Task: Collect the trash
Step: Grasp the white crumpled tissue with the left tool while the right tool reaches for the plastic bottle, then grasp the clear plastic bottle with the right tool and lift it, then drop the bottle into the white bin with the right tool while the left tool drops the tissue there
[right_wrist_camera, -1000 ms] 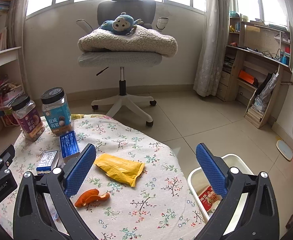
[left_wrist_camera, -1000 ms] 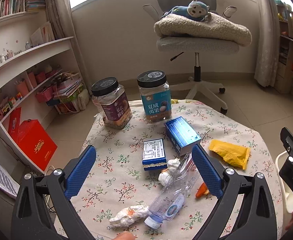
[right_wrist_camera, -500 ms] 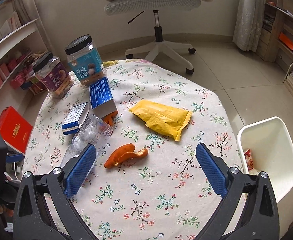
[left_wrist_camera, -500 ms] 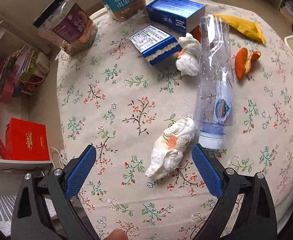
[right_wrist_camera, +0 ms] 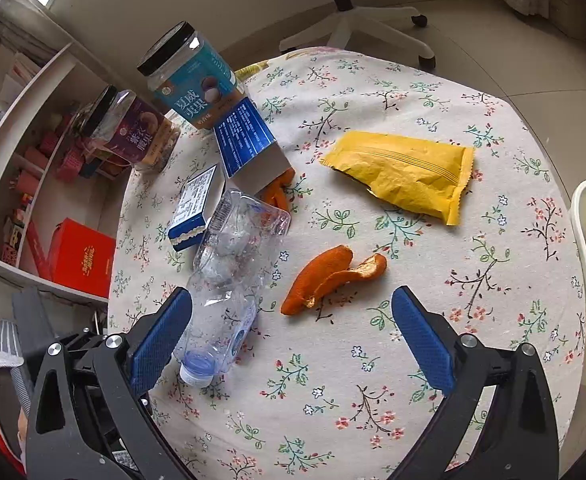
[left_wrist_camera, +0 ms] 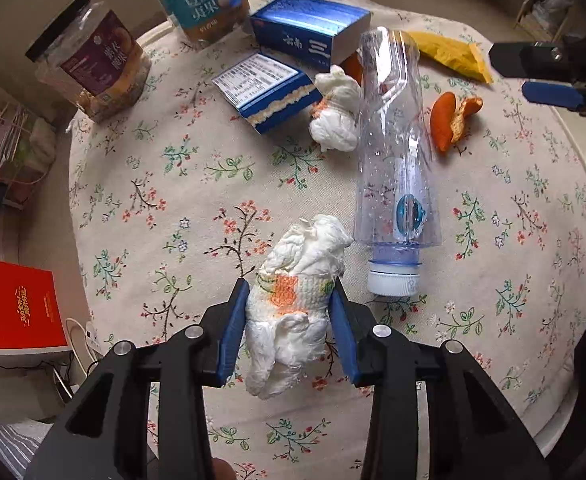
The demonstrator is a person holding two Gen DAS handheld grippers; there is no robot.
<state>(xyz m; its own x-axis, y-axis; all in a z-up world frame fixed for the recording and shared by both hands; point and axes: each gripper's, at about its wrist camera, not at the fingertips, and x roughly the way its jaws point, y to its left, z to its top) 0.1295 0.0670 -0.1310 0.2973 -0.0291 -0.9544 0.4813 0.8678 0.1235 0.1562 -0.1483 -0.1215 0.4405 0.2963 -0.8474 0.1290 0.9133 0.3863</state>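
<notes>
My left gripper [left_wrist_camera: 289, 308] has just closed on the crumpled tissue [left_wrist_camera: 293, 304] lying on the tablecloth [left_wrist_camera: 173, 208]; my right gripper [right_wrist_camera: 293, 340] hangs wide above the orange peel [right_wrist_camera: 329, 276].

2 jars [left_wrist_camera: 93, 68], 2 boxes [left_wrist_camera: 267, 90], 2 tissues [left_wrist_camera: 293, 304] (crumpled), 1 bottle [left_wrist_camera: 397, 160].

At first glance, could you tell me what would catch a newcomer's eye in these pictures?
The left gripper, its jaws just closed, pinches a crumpled white tissue at the near edge of the floral tablecloth. Beside it lies a clear plastic bottle, cap toward the camera. The right gripper hangs open over an orange peel.
</notes>
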